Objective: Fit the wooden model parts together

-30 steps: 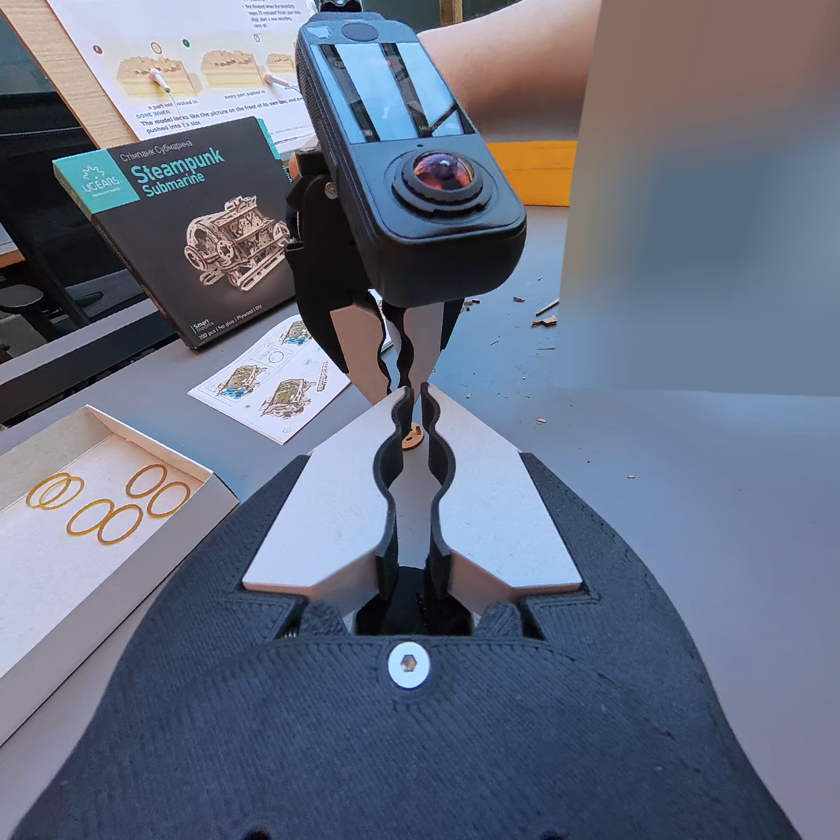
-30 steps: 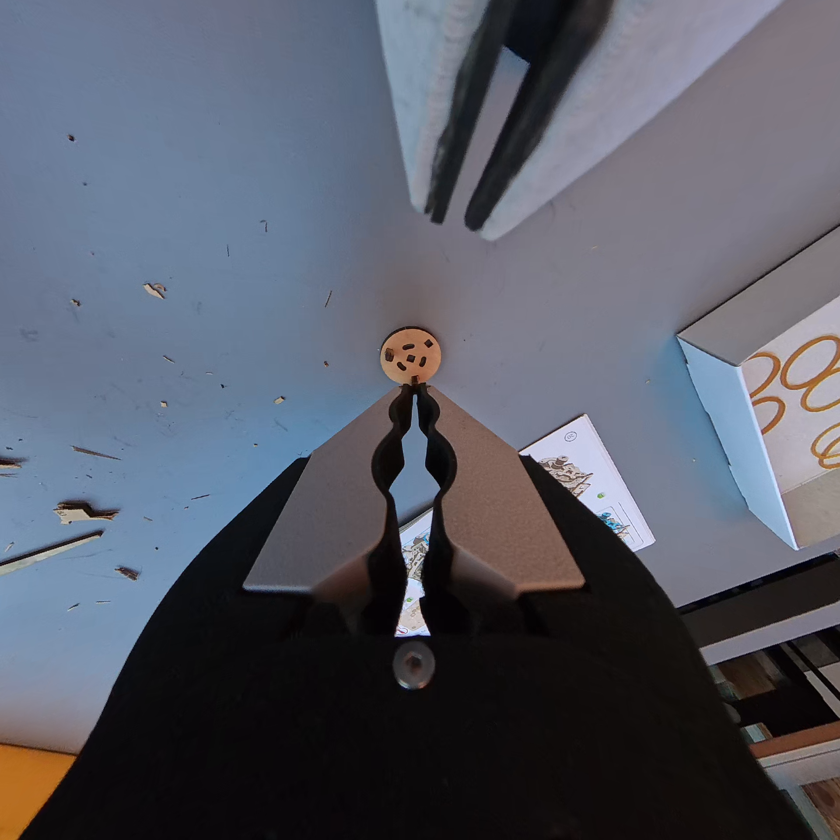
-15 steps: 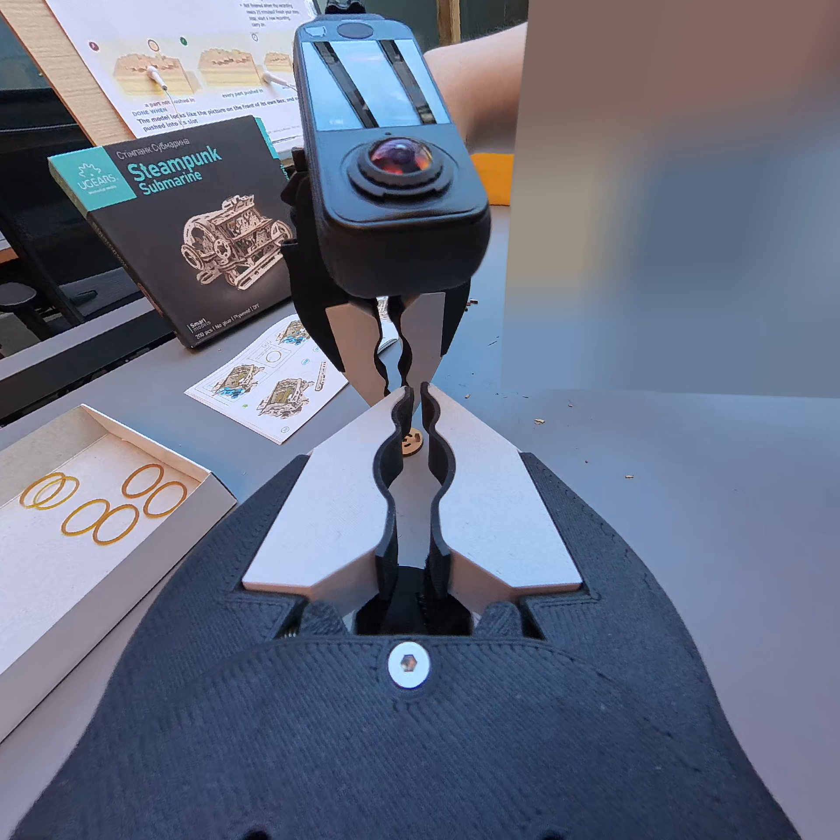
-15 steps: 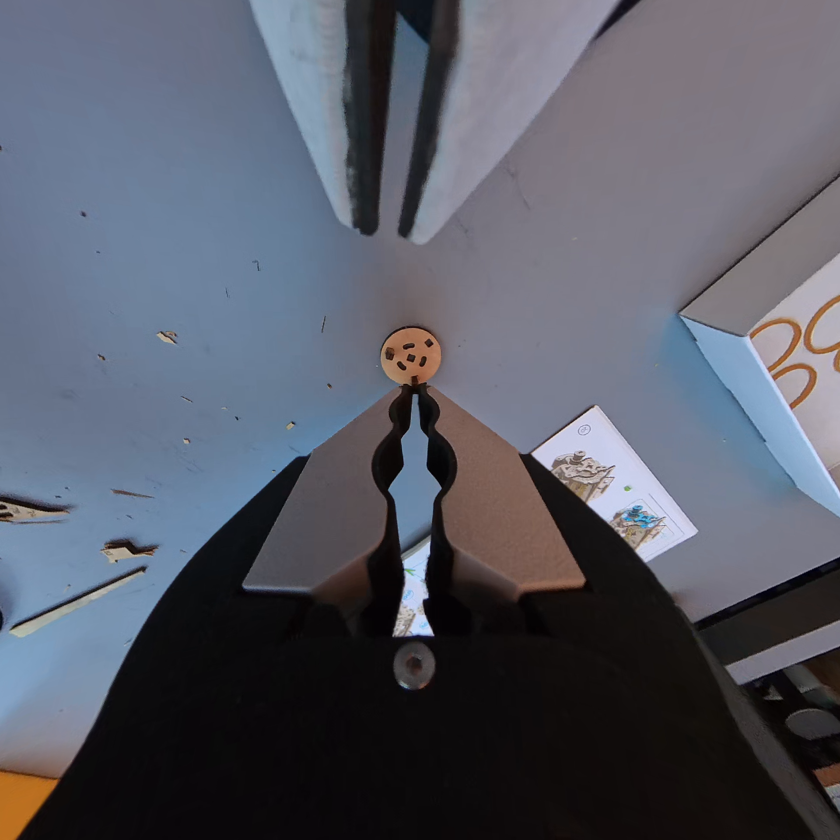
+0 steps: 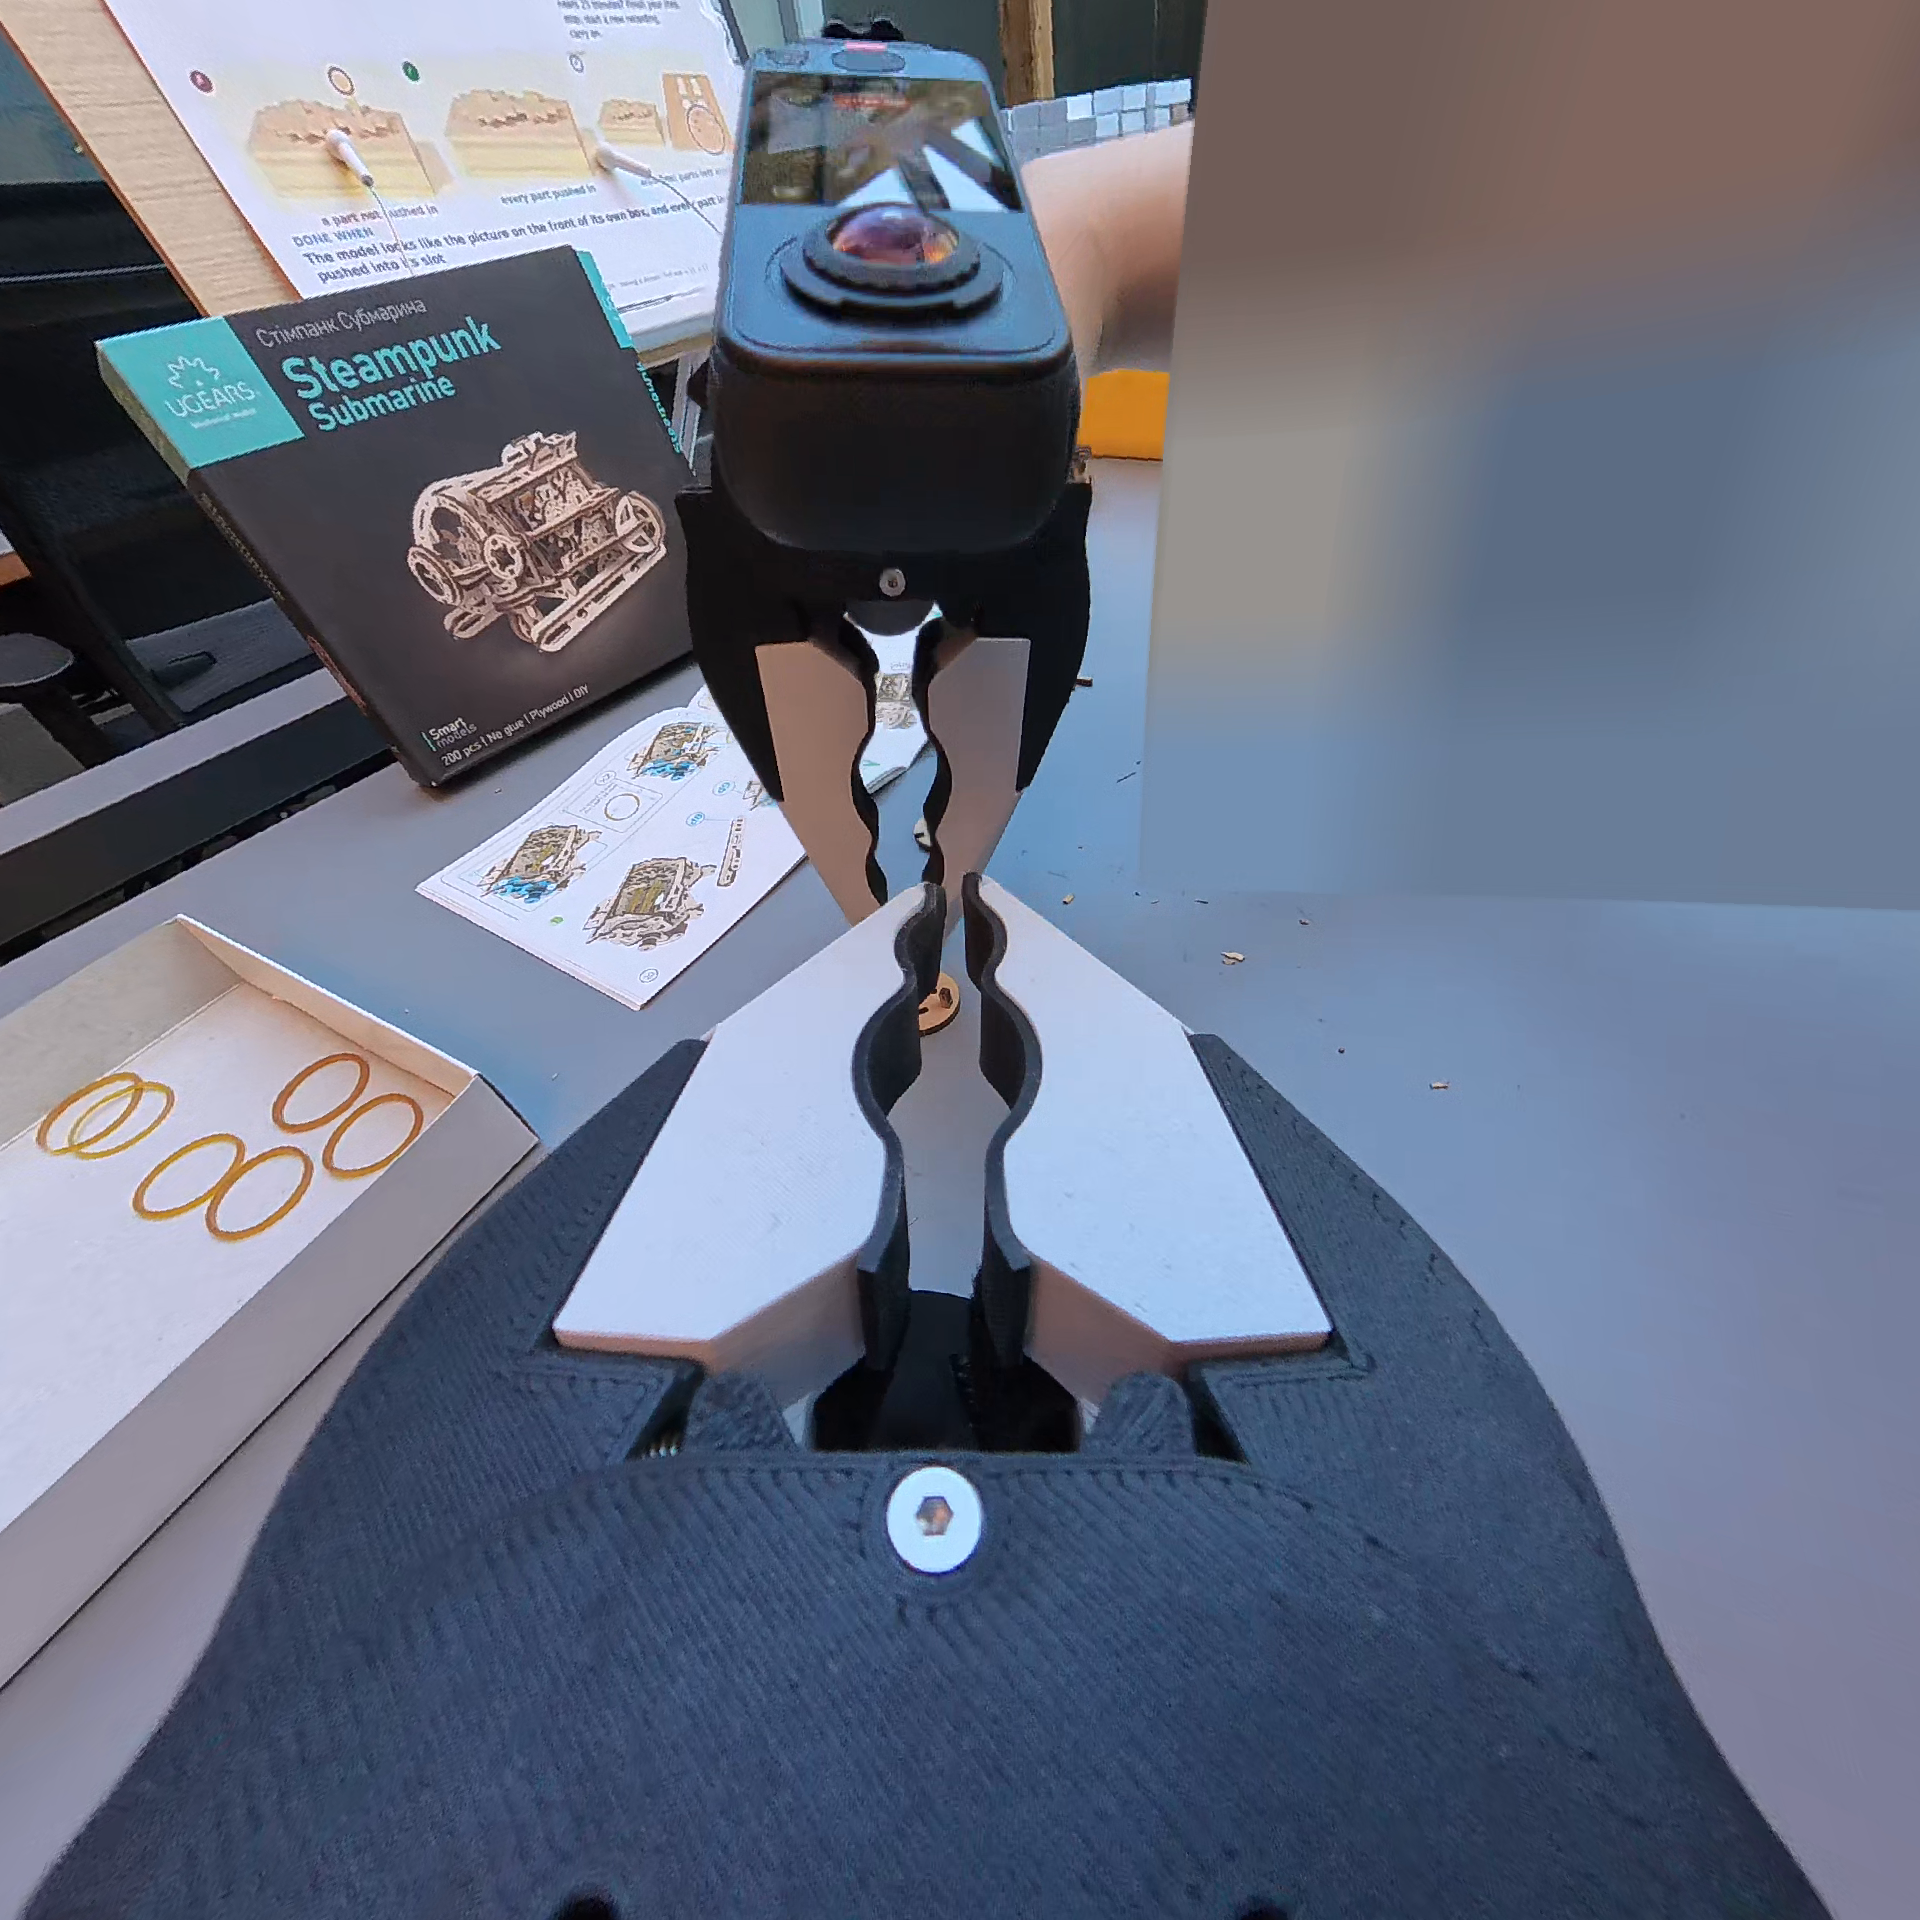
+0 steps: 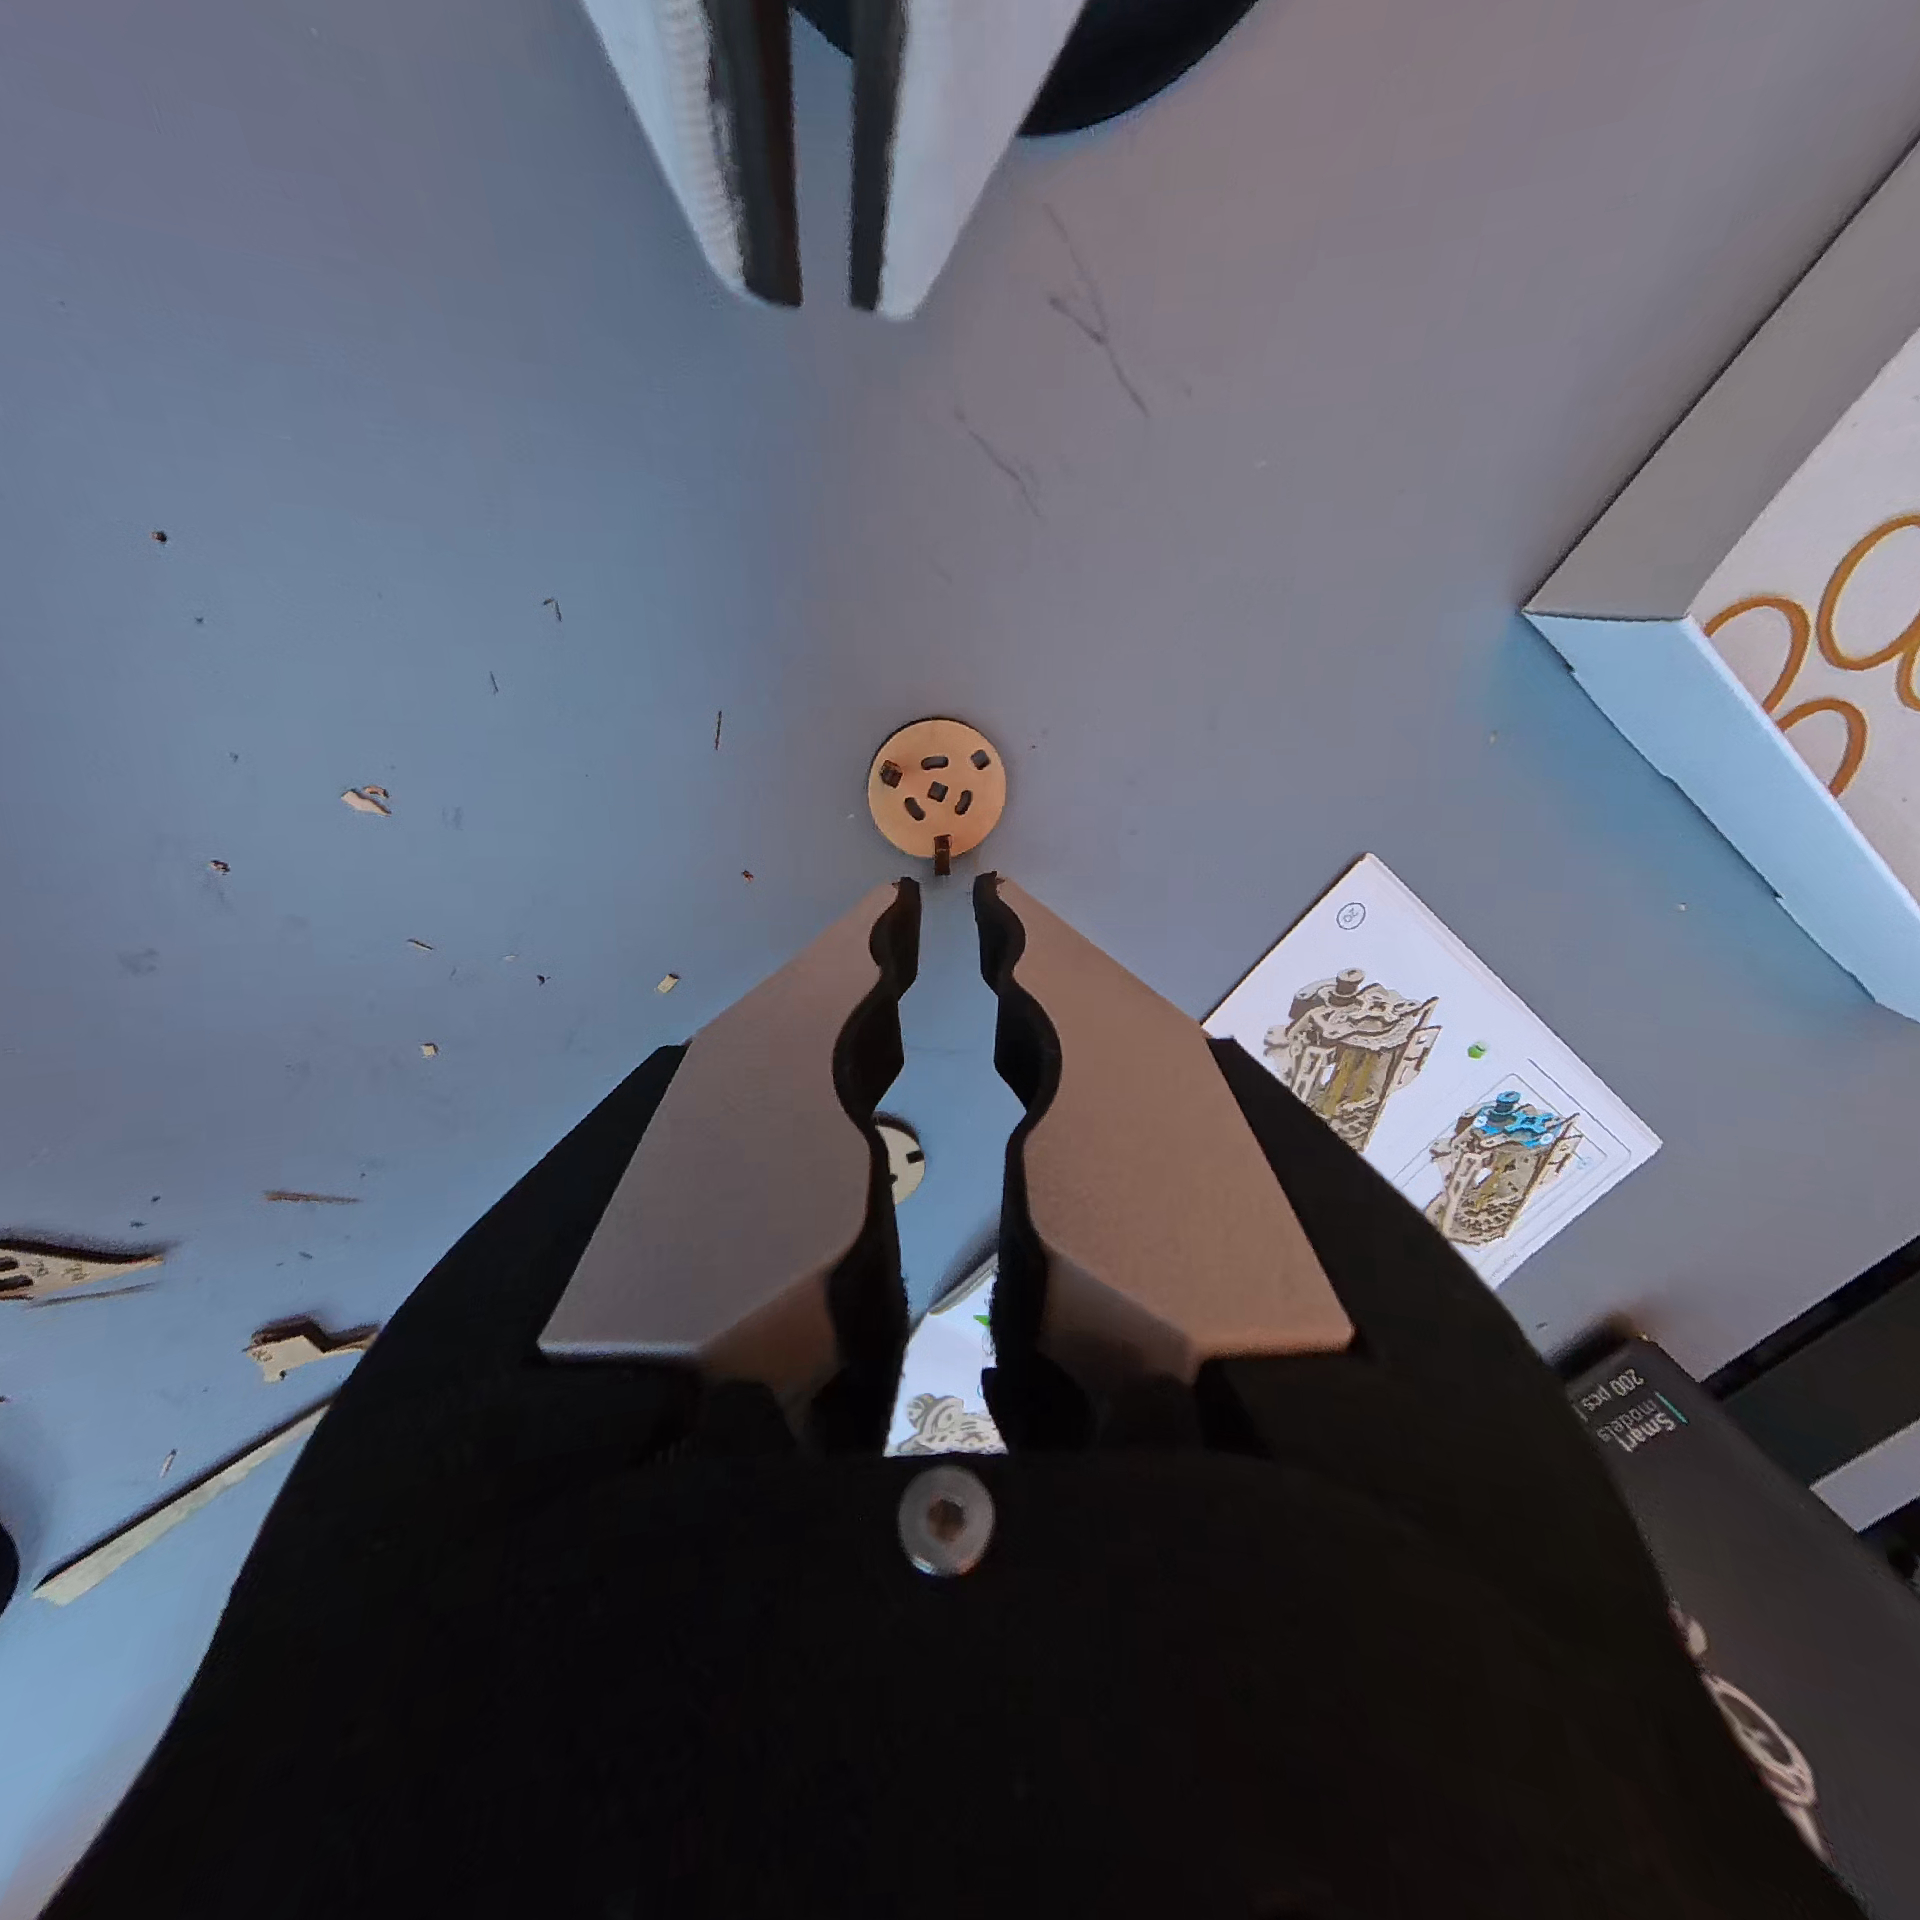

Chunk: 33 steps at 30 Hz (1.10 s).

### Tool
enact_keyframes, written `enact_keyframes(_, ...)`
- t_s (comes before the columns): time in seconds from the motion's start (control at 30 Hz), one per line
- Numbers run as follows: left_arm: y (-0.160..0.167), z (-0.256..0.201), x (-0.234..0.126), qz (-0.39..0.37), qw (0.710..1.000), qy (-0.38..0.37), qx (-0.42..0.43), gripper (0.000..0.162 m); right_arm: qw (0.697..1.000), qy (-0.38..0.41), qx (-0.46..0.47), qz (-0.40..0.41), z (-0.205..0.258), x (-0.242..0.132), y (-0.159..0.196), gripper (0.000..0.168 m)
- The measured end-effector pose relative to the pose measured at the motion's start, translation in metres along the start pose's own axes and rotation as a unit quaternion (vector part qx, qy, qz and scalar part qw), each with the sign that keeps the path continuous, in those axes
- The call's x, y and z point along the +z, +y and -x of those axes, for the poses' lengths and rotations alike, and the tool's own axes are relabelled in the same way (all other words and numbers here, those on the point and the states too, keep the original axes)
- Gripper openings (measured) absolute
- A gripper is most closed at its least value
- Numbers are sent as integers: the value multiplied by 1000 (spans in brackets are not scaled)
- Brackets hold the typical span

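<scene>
Round slotted plywood disc (image 6: 937,787) — matte grey table (image 6: 416,416).

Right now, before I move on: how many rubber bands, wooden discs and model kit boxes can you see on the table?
Rubber bands, in the white tray: 6
Wooden discs, the second partly hidden behind a right gripper finger: 2
Model kit box: 1
Total: 9
</scene>
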<state>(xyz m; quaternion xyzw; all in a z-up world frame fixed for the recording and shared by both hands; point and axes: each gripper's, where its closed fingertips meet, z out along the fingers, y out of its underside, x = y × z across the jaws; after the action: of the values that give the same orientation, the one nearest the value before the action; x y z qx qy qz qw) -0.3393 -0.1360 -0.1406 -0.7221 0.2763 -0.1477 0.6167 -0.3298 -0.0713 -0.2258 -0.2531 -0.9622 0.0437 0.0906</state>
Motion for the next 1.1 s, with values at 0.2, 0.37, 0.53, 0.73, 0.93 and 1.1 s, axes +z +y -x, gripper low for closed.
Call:
enact_keyframes(0.2, 0, 1, 0, -1, 1000, -2, -1, 2, 997, 7, 59, -50, 1, -6, 5, 12)
enact_keyframes(0.37, 0, 1, 0, 0, 1000, -3, 0, 2, 985, 23, 123, -116, 0, -11, 6, 10)
enact_keyframes(0.53, 0, 2, 0, 0, 1000, -6, 1, 2, 970, 25, 165, -176, 0, -11, 3, 9)
enact_keyframes(0.73, 1, 1, 0, 2, 1000, -6, 4, 2, 956, 15, 188, -225, 0, -7, -1, 11)
enact_keyframes(0.93, 1, 1, 0, 5, 1000, -5, 3, 2, 959, 29, 166, -226, 0, -2, -2, 7)
enact_keyframes(1.1, 2, 1, 1, 7, 1000, -5, 4, 1, 961, 33, 142, -234, 0, -2, -6, 4)
